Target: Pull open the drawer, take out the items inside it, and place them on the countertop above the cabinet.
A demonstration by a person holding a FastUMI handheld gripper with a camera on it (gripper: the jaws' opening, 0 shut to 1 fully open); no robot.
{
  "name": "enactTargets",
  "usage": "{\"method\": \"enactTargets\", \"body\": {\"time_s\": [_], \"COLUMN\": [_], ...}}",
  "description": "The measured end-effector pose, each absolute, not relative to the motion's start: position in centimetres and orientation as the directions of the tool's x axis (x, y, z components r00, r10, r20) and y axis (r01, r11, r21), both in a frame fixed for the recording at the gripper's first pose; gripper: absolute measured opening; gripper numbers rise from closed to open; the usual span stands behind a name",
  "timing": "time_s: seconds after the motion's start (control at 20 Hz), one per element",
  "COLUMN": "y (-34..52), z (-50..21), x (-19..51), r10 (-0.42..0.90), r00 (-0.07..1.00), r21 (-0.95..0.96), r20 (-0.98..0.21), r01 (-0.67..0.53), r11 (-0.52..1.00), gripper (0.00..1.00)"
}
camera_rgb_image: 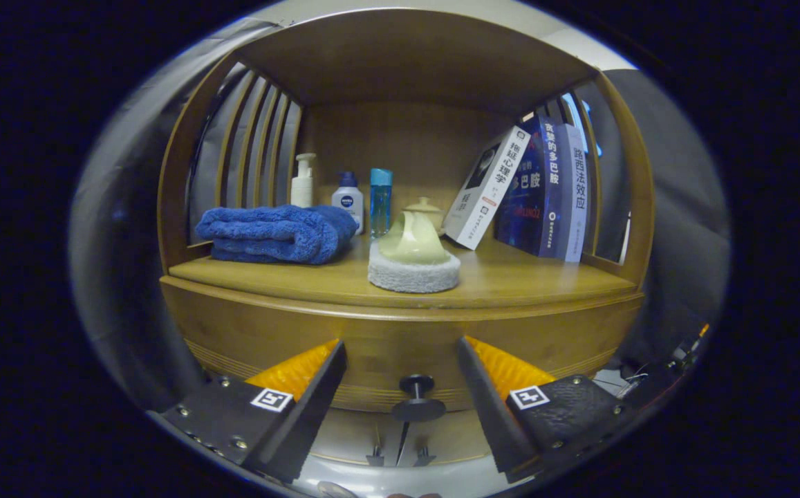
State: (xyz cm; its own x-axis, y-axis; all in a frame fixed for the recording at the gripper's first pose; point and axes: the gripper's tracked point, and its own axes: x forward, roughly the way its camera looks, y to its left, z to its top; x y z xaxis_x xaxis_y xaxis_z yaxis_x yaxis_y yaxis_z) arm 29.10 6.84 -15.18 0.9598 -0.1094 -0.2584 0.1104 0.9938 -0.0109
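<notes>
Spreading apart, the fingers (403, 387) flank the drawer's knob (417, 385) without touching it; the drawer (400, 346) sits shut under the bench (510, 280), where a towel (275, 234) lies far left.

Three bottles (348, 197), three books (541, 187), one towel (275, 234), one teapot (415, 235), one drawer knob (417, 398).

Gripper (403, 360) jaws wide apart, level
</notes>
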Motion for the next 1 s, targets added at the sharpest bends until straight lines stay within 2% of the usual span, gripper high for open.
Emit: {"method": "enactTargets", "body": {"time_s": [0.35,0.6,1.0], "y": [6.5,2.1,-10.9], "z": [-14.5,-8.7,1.9], "x": [28.5,25.6,18.3], "r10": [-0.080,-0.080,-0.180], "r00": [0.961,0.990,0.981], "r21": [0.022,0.011,-0.003], "r20": [-0.263,-0.113,0.074], "r01": [0.089,0.081,0.181], "r11": [0.996,0.997,0.983], "gripper": [0.99,0.98,0.98]}}
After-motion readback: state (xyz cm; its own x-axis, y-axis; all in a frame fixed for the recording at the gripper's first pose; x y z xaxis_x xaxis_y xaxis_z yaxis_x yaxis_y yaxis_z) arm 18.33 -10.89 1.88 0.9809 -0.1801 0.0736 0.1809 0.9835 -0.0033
